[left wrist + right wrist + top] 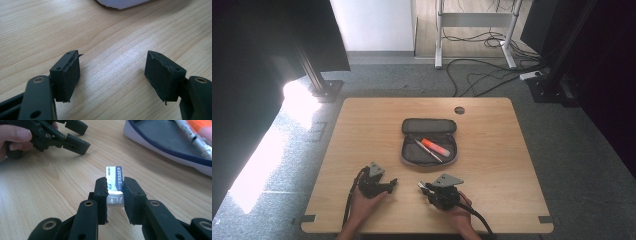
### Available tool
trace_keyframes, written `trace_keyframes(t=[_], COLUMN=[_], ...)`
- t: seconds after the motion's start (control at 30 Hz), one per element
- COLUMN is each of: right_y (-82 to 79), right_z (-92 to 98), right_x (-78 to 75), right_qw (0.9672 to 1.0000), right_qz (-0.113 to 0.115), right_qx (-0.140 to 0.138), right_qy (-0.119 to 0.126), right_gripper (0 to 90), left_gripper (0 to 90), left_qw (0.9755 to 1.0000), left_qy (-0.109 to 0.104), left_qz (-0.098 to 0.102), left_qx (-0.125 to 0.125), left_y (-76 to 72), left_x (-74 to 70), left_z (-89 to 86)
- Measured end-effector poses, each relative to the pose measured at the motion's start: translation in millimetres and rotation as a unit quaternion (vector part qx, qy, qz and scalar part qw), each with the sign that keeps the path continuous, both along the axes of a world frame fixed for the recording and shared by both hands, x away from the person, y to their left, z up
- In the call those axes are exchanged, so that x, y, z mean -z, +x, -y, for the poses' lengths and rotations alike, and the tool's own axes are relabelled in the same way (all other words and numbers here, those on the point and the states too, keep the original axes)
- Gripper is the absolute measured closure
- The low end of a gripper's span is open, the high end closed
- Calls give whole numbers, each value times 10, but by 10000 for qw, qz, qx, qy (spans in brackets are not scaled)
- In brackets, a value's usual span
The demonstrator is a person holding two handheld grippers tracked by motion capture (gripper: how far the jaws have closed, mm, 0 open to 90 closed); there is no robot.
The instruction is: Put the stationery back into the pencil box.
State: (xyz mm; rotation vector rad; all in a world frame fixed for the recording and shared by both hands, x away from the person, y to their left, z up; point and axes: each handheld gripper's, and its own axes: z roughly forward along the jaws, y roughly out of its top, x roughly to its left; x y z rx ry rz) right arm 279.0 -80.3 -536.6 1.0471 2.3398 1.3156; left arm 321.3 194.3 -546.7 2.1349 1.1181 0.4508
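Right gripper [115,187] is clamped on a white eraser [114,178], held low and level just above the wooden table [362,130], near side of the open pencil case [428,142]. Left gripper [393,182], jaws spread wide and holding nothing, rests beside it, cupped from below by the left hand [364,205].

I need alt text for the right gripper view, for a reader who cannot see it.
The right gripper pinches a small white eraser between its two black jaws, above a wooden table. The left gripper, open and held by a hand, is at the upper left; an open pencil case with pens is at the upper right.
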Motion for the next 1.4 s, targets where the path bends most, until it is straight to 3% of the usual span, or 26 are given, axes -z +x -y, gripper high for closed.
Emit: trace_keyframes(t=[1.4], right_y=[155], right_z=[265], right_x=[-124], right_qw=[9989], right_qz=[165], right_qx=[355], right_qy=[240], right_gripper=[728], left_gripper=[285], left_qw=[10000], left_qy=[-2], left_qz=[0], left_qx=[-3], left_y=[0], left_x=[0], left_z=[1])
